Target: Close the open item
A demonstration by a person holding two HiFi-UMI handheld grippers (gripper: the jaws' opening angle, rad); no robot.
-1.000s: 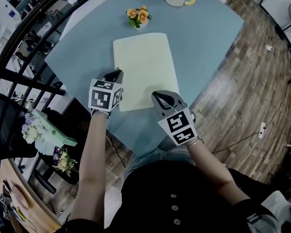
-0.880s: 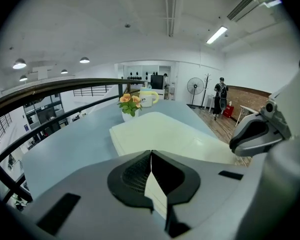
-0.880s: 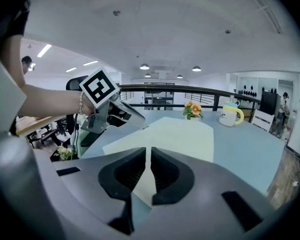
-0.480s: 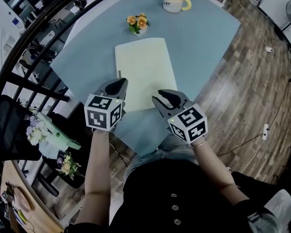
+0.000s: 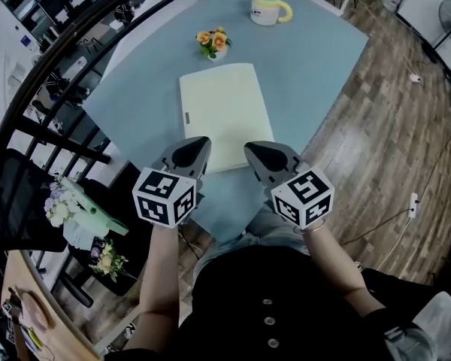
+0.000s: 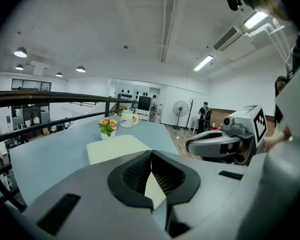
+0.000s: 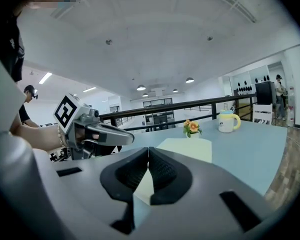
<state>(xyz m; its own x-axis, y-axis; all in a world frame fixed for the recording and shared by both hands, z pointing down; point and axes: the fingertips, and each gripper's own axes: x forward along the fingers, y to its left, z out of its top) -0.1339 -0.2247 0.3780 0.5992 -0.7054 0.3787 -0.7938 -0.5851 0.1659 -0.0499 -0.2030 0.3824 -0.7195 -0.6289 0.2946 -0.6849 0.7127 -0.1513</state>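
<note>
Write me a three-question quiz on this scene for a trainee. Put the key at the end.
1. True or false: the pale yellow folder lies flat and closed on the blue table.
2. Which thing stands nearest the folder's far edge? A) the mug B) the flower pot C) the floor fan
3. In a word or two: what is between the jaws of the left gripper?

Key
1. True.
2. B.
3. Nothing. The jaws are shut and empty, and the gripper is held back from the folder at the table's near edge.
</note>
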